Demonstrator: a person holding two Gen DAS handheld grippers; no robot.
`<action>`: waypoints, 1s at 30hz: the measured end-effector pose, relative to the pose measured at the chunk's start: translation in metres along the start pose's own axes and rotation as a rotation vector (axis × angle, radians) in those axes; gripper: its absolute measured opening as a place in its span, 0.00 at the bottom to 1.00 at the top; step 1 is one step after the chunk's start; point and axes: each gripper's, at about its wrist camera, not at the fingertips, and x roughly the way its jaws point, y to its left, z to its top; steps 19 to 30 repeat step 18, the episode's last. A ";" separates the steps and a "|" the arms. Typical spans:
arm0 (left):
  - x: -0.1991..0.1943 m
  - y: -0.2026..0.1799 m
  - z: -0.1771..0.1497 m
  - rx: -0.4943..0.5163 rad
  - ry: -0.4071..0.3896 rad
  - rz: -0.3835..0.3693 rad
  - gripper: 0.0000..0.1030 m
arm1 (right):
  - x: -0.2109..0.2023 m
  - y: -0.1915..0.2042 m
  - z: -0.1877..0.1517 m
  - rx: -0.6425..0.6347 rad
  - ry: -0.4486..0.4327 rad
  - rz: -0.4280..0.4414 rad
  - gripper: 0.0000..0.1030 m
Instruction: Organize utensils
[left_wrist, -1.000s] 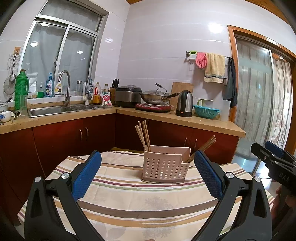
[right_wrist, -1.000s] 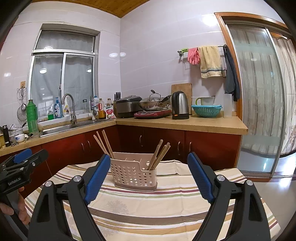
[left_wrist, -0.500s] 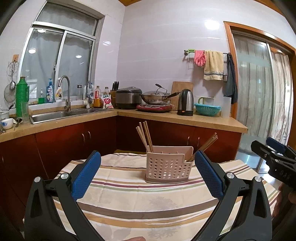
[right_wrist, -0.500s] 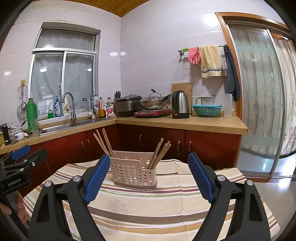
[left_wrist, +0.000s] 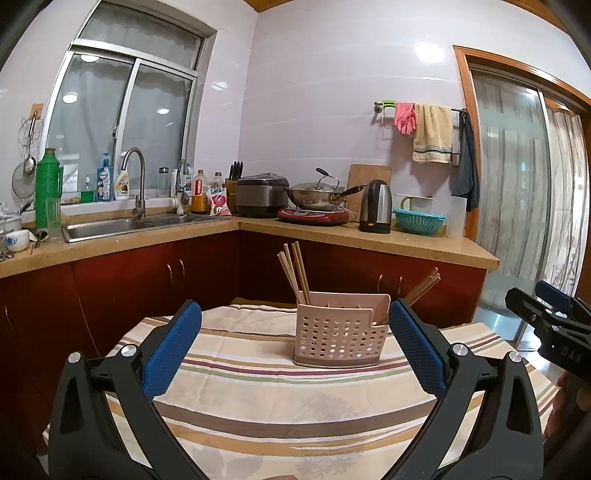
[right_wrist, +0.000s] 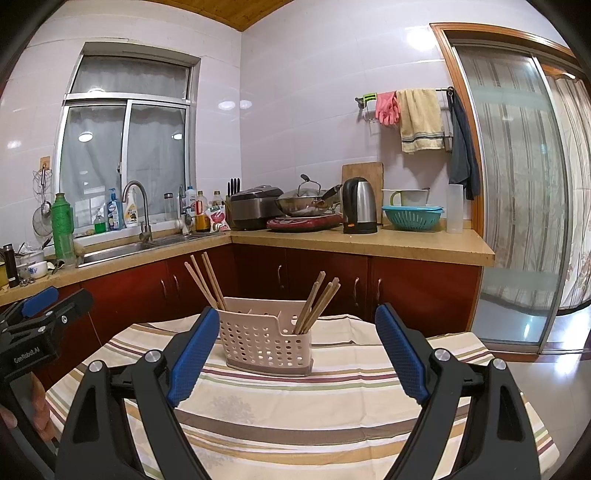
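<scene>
A pink perforated utensil caddy stands on the striped tablecloth; it also shows in the right wrist view. Wooden chopsticks lean out of its left end and more chopsticks out of its right end; both bunches show in the right wrist view. My left gripper is open and empty, held above the near part of the table. My right gripper is open and empty too, facing the caddy.
A kitchen counter with a sink, rice cooker, wok and kettle runs behind the table. A sliding glass door is on the right. Each gripper shows at the edge of the other's view.
The left gripper has tilted slightly upward and shifted left, so the caddy sits further right and lower in its view. The right gripper has barely moved. Both stay open.
</scene>
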 end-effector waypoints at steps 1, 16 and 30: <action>0.001 0.002 0.000 -0.007 0.003 -0.003 0.96 | -0.001 -0.002 0.000 0.000 0.001 0.000 0.81; 0.037 0.015 -0.013 -0.014 0.062 0.016 0.96 | 0.024 -0.018 -0.012 0.001 0.051 -0.026 0.82; 0.054 0.022 -0.021 -0.010 0.100 0.044 0.96 | 0.030 -0.023 -0.017 0.003 0.066 -0.037 0.83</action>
